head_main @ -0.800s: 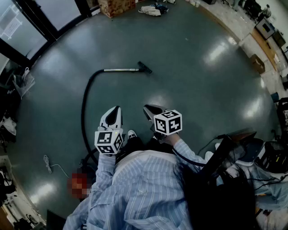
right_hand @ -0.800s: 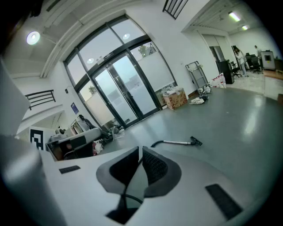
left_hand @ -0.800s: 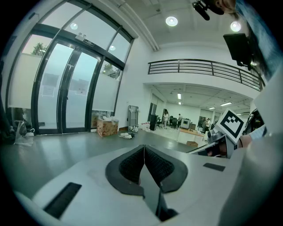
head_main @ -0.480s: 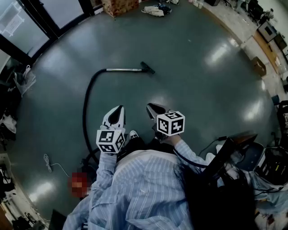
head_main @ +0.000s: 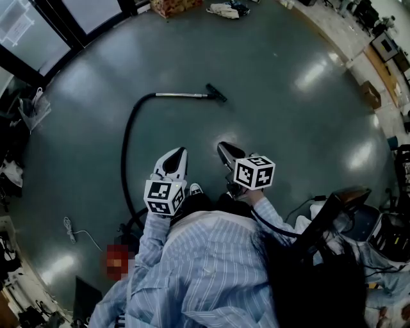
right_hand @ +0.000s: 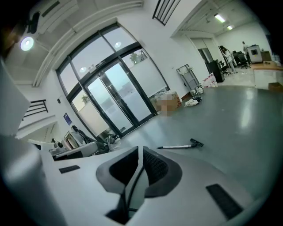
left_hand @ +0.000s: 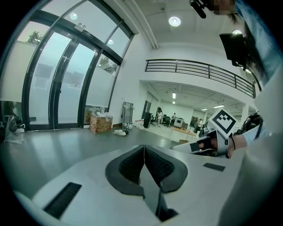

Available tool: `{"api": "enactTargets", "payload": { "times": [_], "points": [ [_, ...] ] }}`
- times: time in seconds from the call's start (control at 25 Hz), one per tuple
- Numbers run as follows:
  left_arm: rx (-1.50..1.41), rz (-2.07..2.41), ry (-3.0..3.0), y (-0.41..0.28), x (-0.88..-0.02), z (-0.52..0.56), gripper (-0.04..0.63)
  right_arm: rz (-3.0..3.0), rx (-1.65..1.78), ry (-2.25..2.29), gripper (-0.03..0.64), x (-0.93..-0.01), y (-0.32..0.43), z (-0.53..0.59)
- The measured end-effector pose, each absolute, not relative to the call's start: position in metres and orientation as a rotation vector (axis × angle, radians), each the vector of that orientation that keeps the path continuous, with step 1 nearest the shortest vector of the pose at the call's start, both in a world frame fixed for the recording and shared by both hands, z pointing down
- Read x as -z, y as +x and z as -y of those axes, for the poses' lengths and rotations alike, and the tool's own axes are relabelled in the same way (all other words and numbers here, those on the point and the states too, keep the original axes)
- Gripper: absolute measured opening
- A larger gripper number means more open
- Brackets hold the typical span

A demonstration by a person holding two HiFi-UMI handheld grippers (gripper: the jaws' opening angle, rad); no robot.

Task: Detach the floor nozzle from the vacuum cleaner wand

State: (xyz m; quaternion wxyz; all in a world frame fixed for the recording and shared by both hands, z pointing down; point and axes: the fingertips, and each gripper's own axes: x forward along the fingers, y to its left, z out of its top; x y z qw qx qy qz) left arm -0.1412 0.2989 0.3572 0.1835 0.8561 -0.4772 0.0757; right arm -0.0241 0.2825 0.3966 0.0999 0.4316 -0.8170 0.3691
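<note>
The vacuum wand lies flat on the grey floor, its small black floor nozzle attached at the right end. A black hose curves from the wand's left end back toward my feet. Both grippers hang in the air well short of the wand. My left gripper is shut and holds nothing, and so is my right gripper. In the right gripper view the wand and nozzle lie far beyond the shut, empty jaws of the right gripper. The left gripper view shows the left gripper shut, the wand out of sight.
A cardboard box and a heap of cloth sit at the far wall. Glass doors line the left side. A white cable lies on the floor at the left. Desks and gear crowd the right.
The whole head view has slid a little to the right. Both grippers stay shut and keep about the same distance from the wand.
</note>
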Motion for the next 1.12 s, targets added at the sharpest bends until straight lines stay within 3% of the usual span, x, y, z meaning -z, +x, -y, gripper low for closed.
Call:
{"api": "enactTargets", "payload": {
  "times": [0.6,1.12],
  "points": [
    [-0.158,1.234,2.347,-0.154,-0.382,-0.256,0.008,2.345,-1.249,1.318,0.032,-0.412,-0.021,-0.262],
    [-0.129,1.330,2.291,-0.118,-0.375,-0.121,0.008,2.422,-1.142,1.245,0.034,-0.406,0.026,-0.109]
  ]
}}
